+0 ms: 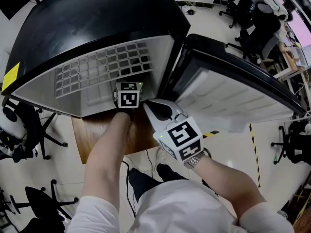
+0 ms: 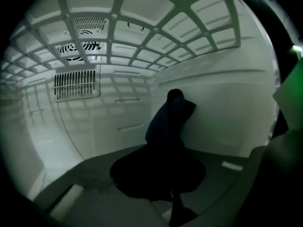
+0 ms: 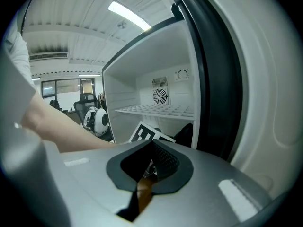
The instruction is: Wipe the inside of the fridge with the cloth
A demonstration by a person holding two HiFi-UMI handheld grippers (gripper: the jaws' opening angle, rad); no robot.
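In the head view the cloth (image 2: 169,123) was hidden inside the fridge (image 1: 97,28), and in the left gripper view the jaws were nearly lost in shadow. A white grid shelf (image 2: 142,22) and a slotted vent (image 2: 76,84) were seen above, and office chairs (image 1: 252,30) beyond the open door (image 1: 233,69). The dark cloth was pinched by the left gripper (image 2: 161,174) and laid against the white inner wall. The right gripper (image 3: 150,161) was held outside, with its jaws pressed together on nothing.
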